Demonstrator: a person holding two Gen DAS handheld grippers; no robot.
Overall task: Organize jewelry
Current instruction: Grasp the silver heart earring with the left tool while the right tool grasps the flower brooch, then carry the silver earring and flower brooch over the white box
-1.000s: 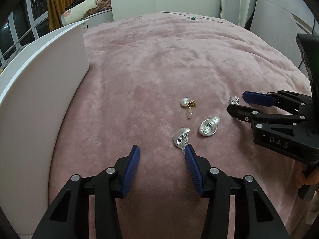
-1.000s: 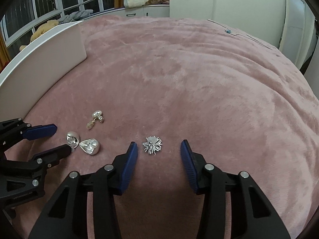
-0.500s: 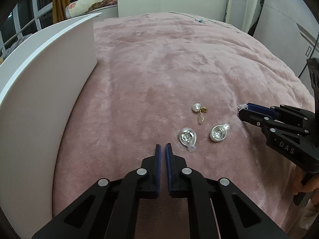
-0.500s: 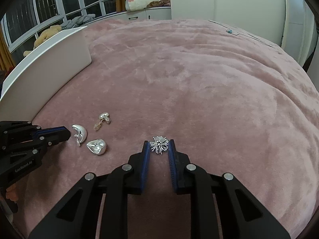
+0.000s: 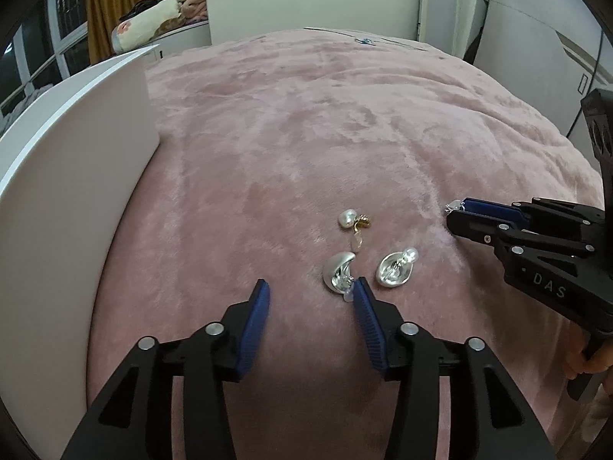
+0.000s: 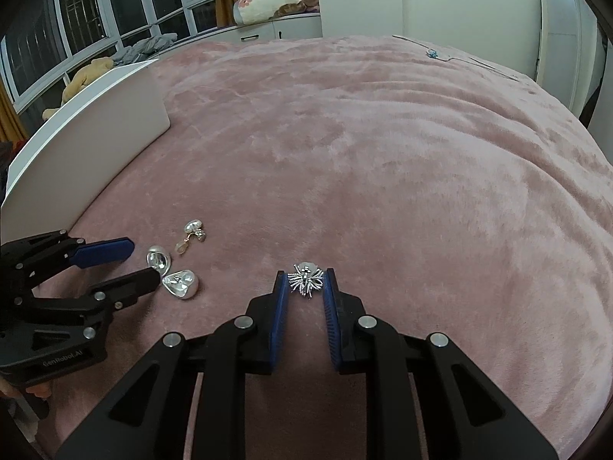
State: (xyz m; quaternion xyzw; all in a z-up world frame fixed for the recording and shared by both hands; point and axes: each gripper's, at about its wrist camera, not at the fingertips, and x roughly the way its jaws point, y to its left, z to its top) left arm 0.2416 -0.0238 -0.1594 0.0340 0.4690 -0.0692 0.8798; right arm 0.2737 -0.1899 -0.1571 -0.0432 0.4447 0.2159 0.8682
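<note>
Several pieces of jewelry lie on a pink blanket (image 5: 306,134). A silver crescent earring (image 5: 339,276) sits just ahead of my open left gripper (image 5: 310,295), touching its right fingertip. Beside it lie a silver oval earring with a pearl (image 5: 396,270) and a pearl-and-gold drop earring (image 5: 354,222). My right gripper (image 6: 305,281) stands around a silver spiky brooch (image 6: 306,279), jaws narrowly apart, pads close to its sides. The brooch tip shows at that gripper's fingertips in the left wrist view (image 5: 454,205).
A white box (image 5: 69,176) stands at the left on the blanket, also in the right wrist view (image 6: 95,122). A thin necklace with a blue pendant (image 6: 433,53) lies at the far edge. Cabinets and windows are behind.
My left gripper was open, shut half a second ago, and is open again by the crescent earring. My right gripper narrowed around the brooch and stays there.
</note>
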